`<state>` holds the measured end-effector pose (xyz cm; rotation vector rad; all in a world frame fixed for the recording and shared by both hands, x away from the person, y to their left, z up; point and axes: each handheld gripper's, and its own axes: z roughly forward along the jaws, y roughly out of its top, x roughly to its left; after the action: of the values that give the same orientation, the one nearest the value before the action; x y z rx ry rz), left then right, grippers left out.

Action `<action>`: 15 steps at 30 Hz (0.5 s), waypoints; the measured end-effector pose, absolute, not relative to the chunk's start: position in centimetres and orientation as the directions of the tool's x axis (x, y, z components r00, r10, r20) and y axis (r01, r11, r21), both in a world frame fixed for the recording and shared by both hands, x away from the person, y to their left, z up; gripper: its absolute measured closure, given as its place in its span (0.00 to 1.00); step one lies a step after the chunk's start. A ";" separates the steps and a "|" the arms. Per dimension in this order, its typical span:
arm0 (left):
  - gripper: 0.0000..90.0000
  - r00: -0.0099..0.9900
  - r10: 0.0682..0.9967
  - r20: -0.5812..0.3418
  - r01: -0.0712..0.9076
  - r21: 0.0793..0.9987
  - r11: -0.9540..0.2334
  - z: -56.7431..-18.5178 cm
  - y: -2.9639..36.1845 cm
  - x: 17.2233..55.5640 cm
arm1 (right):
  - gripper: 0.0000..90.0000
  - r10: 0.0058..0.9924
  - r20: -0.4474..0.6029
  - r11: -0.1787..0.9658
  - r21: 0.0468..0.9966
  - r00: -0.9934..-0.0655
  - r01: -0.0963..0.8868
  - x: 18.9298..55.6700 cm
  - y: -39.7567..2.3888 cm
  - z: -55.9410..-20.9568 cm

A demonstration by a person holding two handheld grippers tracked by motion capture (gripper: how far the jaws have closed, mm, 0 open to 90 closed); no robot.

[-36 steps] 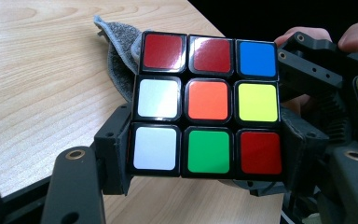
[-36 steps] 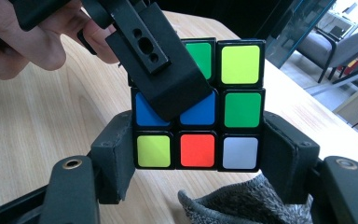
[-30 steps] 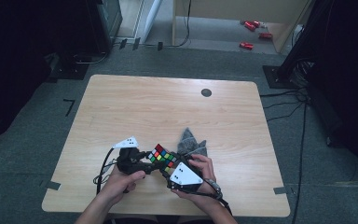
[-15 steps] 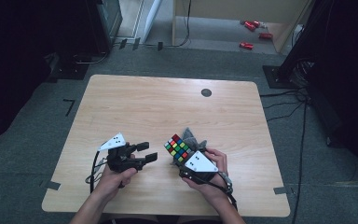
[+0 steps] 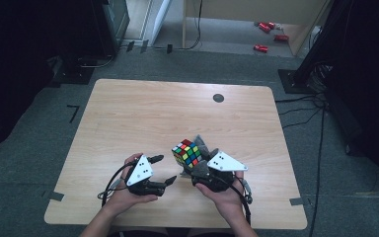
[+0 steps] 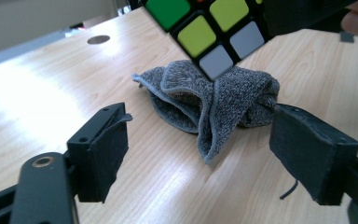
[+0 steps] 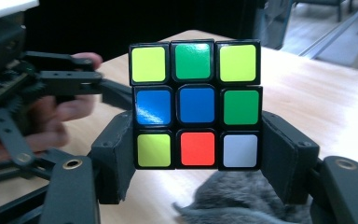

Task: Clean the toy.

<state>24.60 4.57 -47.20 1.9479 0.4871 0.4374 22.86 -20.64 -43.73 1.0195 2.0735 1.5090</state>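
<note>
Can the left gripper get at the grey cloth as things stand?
Probably yes. The left gripper, whose jaws have just been opening with nothing between them, faces the grey cloth across bare table. The cube, clamped in the right gripper, hangs above it.

Lab or recording room, not a home. Bare light-wood table (image 5: 143,118) stands alone on grey carpet floor (image 5: 39,163); tape marks (image 5: 72,112) stuck to the carpet off to the left of the left gripper (image 5: 164,170), more at the table's near corners. Black cables (image 5: 316,123) trail across the floor well to the right of the right gripper (image 5: 190,165), toward dark stands. Far beyond both grippers: black equipment cabinet (image 5: 109,24), plywood panel (image 5: 237,19), small red objects (image 5: 267,34) on the floor.
</note>
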 end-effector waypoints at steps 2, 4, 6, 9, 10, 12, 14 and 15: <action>0.20 0.841 0.527 0.122 0.110 0.915 -0.388 -47.2 4.4 24.4 | 0.38 0.729 0.120 0.166 0.924 -0.674 0.344 22.7 -20.3 -43.7; 0.20 0.832 0.532 0.160 0.079 0.914 -0.399 -47.3 4.4 24.2 | 0.38 0.718 0.141 0.169 0.915 -0.682 0.367 22.5 -19.8 -43.8; 0.20 0.825 0.529 0.198 0.050 0.907 -0.418 -47.5 4.3 24.0 | 0.38 0.710 0.163 0.166 0.907 -0.685 0.388 22.5 -19.4 -43.7; 0.21 0.810 0.528 0.255 0.005 0.898 -0.441 -47.5 4.1 23.6 | 0.38 0.691 0.211 0.166 0.885 -0.692 0.436 22.5 -18.7 -43.6; 0.21 0.805 0.530 0.266 -0.006 0.898 -0.441 -47.4 4.1 23.5 | 0.38 0.684 0.225 0.168 0.877 -0.694 0.450 22.5 -18.6 -43.6; 0.21 0.798 0.531 0.283 -0.024 0.897 -0.442 -47.3 4.1 23.4 | 0.38 0.679 0.237 0.176 0.867 -0.695 0.467 22.5 -18.3 -43.7; 0.20 0.799 0.519 0.303 -0.046 0.892 -0.451 -47.4 3.9 23.2 | 0.38 0.677 0.257 0.176 0.854 -0.690 0.490 22.5 -18.2 -43.9; 0.21 0.801 0.509 0.317 -0.058 0.886 -0.460 -47.4 3.8 23.1 | 0.38 0.677 0.263 0.178 0.849 -0.688 0.498 22.5 -18.2 -44.0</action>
<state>23.05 3.79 -47.43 1.9488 0.3378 0.6848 22.49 -18.15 -43.99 1.1478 2.2711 1.5271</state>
